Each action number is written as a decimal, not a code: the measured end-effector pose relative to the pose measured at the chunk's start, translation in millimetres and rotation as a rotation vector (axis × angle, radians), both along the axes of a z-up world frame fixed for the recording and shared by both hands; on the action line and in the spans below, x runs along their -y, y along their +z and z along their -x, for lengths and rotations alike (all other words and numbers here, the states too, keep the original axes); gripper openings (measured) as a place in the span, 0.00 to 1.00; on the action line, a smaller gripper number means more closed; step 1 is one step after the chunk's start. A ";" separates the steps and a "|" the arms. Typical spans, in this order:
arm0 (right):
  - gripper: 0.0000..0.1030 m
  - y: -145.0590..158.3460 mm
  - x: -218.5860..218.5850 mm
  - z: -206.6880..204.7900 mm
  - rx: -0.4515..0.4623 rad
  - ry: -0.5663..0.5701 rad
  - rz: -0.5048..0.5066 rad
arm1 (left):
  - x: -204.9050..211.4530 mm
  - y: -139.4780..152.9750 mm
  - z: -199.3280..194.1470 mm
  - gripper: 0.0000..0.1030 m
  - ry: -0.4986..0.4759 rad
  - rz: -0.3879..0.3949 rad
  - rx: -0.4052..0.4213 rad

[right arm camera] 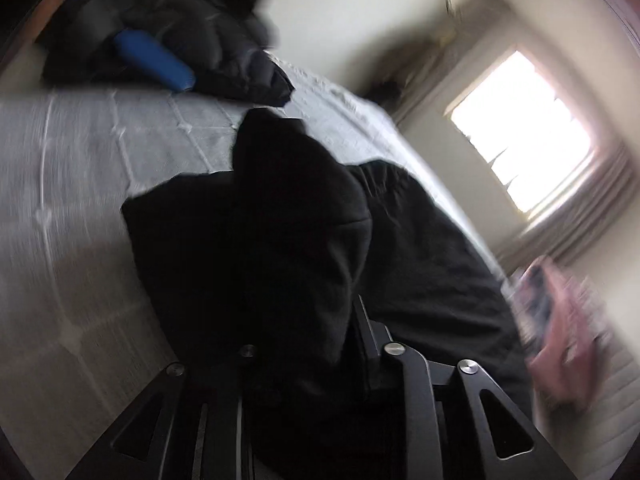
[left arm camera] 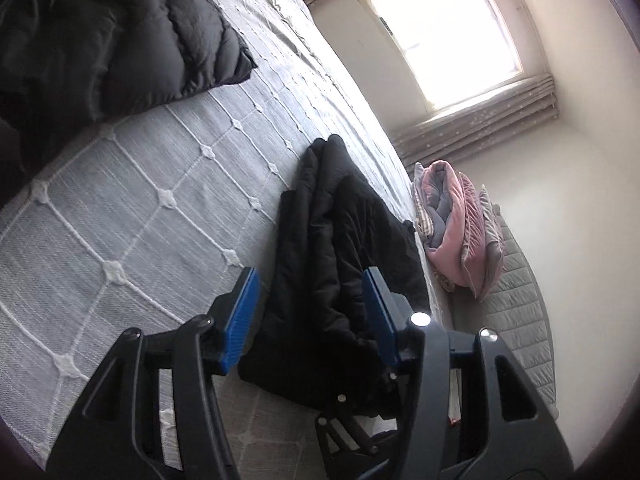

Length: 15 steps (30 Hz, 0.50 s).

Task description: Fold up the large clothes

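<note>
A black garment (left arm camera: 340, 240) lies crumpled on the grey quilted bed (left arm camera: 132, 200), near its right edge. My left gripper (left arm camera: 311, 274) hovers just over its near end. Its blue pads (left arm camera: 240, 316) stand wide apart and do not press the cloth. In the blurred right wrist view the same black garment (right arm camera: 272, 240) rises in a bunched hump out of my right gripper (right arm camera: 296, 320). The cloth covers both fingers and pads, and the rest trails off to the right across the bed (right arm camera: 80, 200).
A black puffer jacket (left arm camera: 100, 32) lies at the far end of the bed, and a blue cylinder (right arm camera: 154, 60) rests on it. Folded pink and grey bedding (left arm camera: 460, 224) sits on a lower mattress (left arm camera: 520, 300) right of the bed. Behind is a bright window (left arm camera: 444, 32) with curtains.
</note>
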State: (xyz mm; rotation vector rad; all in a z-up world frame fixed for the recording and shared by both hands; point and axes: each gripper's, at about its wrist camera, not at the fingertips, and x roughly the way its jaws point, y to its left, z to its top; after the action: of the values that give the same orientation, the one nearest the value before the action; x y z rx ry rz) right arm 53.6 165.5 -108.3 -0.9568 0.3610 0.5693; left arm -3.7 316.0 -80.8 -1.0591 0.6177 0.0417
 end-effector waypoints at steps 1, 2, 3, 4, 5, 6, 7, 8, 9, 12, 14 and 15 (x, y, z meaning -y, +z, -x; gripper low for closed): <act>0.31 3.8 3.0 1.9 -0.006 -0.001 -0.018 | 1.1 0.6 -0.5 0.53 -0.008 -0.007 0.004; 0.34 16.1 11.5 -1.6 -0.078 0.008 -0.072 | 3.7 2.2 -2.1 0.53 -0.017 -0.021 0.003; 0.37 23.8 17.3 -3.6 -0.129 0.015 -0.101 | 6.7 3.0 -5.3 0.53 -0.025 -0.032 -0.003; 0.41 34.7 24.2 -7.2 -0.194 0.023 -0.130 | 10.0 3.4 -8.6 0.53 -0.034 -0.037 -0.006; 0.44 48.2 32.7 -9.3 -0.242 0.026 -0.158 | 11.4 2.5 -10.7 0.53 -0.041 -0.036 -0.006; 0.47 59.2 34.5 -2.2 -0.255 0.030 -0.179 | 15.5 3.9 -14.0 0.53 -0.058 -0.036 -0.002; 0.53 72.1 45.6 0.0 -0.254 0.040 -0.202 | 19.2 4.8 -17.2 0.53 -0.071 -0.039 0.001; 0.58 80.1 52.6 2.0 -0.249 0.044 -0.213 | 20.7 5.6 -18.4 0.53 -0.080 -0.044 0.004; 0.60 86.6 60.1 4.4 -0.244 0.047 -0.222 | 23.7 8.5 -19.0 0.55 -0.088 -0.052 0.012; 0.63 99.5 89.7 10.8 -0.240 0.053 -0.215 | 31.1 20.8 -19.0 0.63 -0.106 -0.083 0.061; 0.63 100.5 113.8 13.0 -0.230 0.039 -0.204 | 38.6 29.0 -20.3 0.63 -0.119 -0.130 0.079; 0.63 100.3 127.2 11.2 -0.225 0.017 -0.207 | 45.7 34.2 -21.6 0.63 -0.129 -0.178 0.079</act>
State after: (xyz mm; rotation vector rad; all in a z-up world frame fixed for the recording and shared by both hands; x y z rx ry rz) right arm 42.4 38.3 -8.0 -0.6993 0.4855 0.7186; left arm 17.9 270.3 -46.6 -0.8435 0.5981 -0.0564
